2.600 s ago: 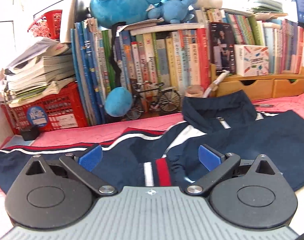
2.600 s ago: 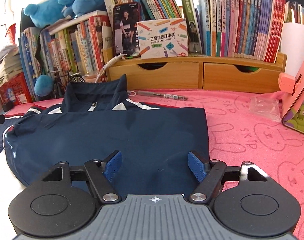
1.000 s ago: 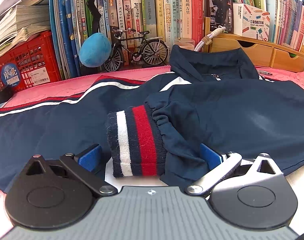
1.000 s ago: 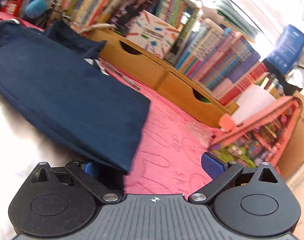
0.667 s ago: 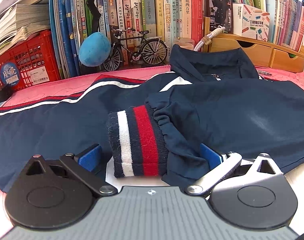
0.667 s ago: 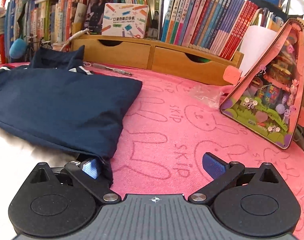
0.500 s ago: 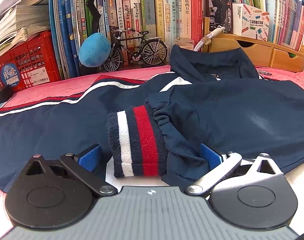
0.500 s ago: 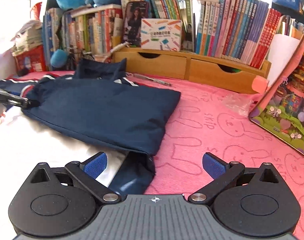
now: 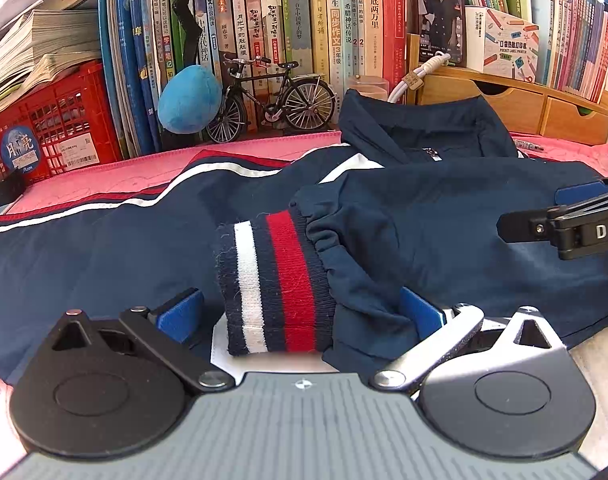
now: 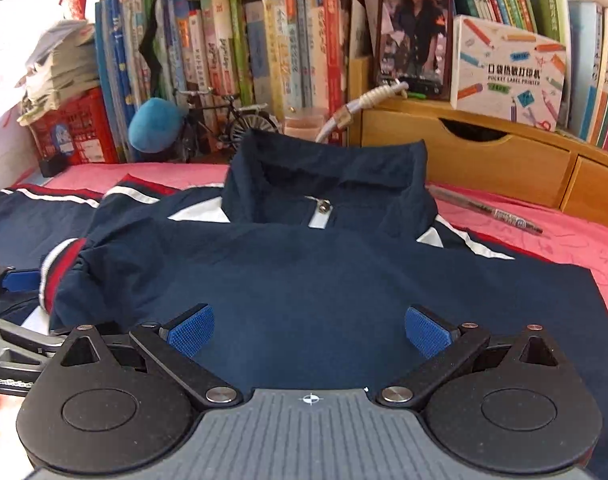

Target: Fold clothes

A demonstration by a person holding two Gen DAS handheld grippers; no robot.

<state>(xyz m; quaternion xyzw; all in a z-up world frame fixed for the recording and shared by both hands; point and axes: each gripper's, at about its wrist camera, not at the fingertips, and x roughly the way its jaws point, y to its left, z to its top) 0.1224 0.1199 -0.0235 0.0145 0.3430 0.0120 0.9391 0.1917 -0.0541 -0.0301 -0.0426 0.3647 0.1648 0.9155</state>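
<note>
Left wrist view: navy zip-up jacket point(image 9: 444, 216) spread on pink mat-covered table point(image 9: 116, 172) — striped red-white ribbed cuff point(image 9: 276, 284) lying between spread fingers of left tool point(image 9: 300, 312); right tool point(image 10: 310, 332) open over jacket body.

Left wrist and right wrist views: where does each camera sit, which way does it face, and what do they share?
Left wrist: on the left claw, low at the jacket's near edge, facing the bookshelf; the striped cuff lies between its open fingers.
Right wrist: on the right claw, open above the navy jacket, facing its collar and the bookshelf.
Shared: jacket, cuff, model bicycle; each view shows the other claw at its edge.
</note>
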